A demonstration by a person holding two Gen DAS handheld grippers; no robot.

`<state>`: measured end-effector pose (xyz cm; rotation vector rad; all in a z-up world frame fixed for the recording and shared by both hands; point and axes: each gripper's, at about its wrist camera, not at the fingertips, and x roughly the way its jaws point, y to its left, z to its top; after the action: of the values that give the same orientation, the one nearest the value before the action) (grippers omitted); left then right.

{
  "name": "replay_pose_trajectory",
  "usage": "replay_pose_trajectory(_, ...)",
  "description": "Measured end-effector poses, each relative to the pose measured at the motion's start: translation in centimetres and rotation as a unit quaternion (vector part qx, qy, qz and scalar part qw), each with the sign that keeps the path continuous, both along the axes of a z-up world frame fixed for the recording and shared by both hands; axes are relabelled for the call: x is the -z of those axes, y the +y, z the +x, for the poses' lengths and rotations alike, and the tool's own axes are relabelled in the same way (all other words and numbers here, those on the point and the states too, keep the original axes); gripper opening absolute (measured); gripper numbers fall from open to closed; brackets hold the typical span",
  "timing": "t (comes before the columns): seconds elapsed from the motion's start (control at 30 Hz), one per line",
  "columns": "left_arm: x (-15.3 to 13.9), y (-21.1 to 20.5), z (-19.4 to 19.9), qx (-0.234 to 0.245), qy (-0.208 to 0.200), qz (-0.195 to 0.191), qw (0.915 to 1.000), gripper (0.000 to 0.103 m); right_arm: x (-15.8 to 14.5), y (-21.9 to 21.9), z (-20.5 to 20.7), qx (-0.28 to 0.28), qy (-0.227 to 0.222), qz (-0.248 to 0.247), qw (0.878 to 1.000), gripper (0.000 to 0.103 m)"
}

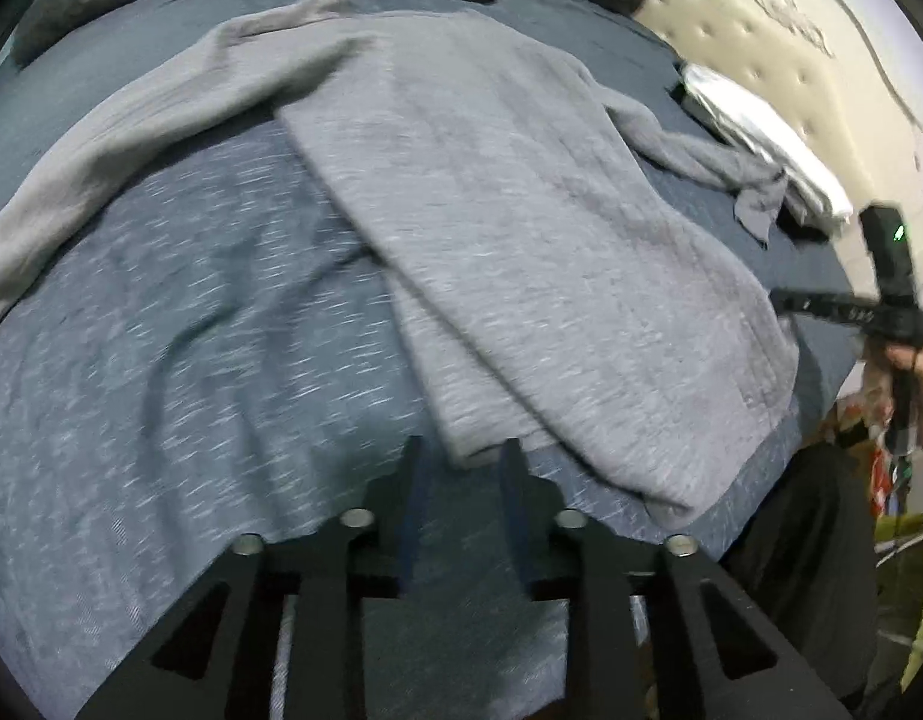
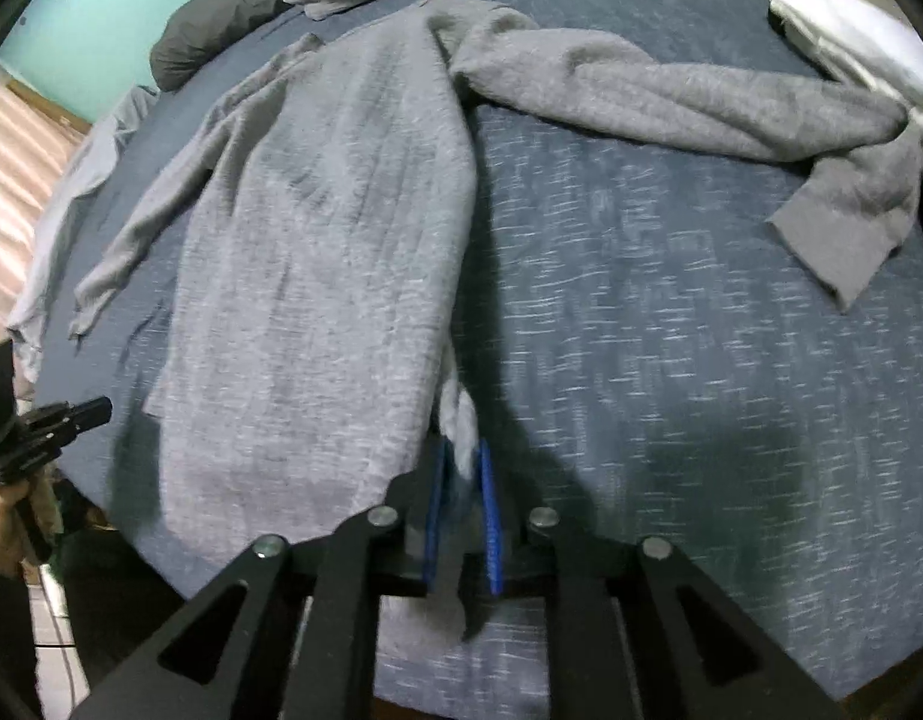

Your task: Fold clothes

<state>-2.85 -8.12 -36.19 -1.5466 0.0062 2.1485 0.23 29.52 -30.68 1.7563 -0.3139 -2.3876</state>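
Sweater (image 2: 317, 252) is lying ahead of both tongs; right tongs (image 2: 461, 468) are pinching its hem, left tongs (image 1: 461, 456) are gaping empty.

I am working over a bed (image 2: 671, 312) spread with a blue heathered cover, and a dark grey pillow (image 2: 215, 30) lies at its far end. A cream tufted headboard (image 1: 779, 48) stands along one side of it, and a turquoise wall (image 2: 119, 6) rises behind the pillow. Pale striped flooring (image 2: 23, 162) shows at the edge, dimly lit.
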Motion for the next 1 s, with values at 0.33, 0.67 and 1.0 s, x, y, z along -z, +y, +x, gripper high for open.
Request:
replay_pose_trajectory(0.33, 1.2, 3.0, -0.3, 0.038, 0.020, -0.050, 0.9978, 0.031, -0.6, 0.5, 1.0, -0.016, 0.016, -0.003, 1.000, 0.027)
replay_pose_trajectory(0.67, 1.2, 3.8, -0.7, 0.054, 0.043, -0.060, 0.9958, 0.006, -0.1, -1.3, 0.6, -0.039, 0.011, -0.012, 0.999, 0.033)
replay_pose_trajectory(1.0, -0.2, -3.8, 0.7, -0.038, 0.017, 0.026, 0.9988, 0.006, 0.1, -0.9, 0.7, -0.030, 0.010, -0.018, 0.999, 0.033)
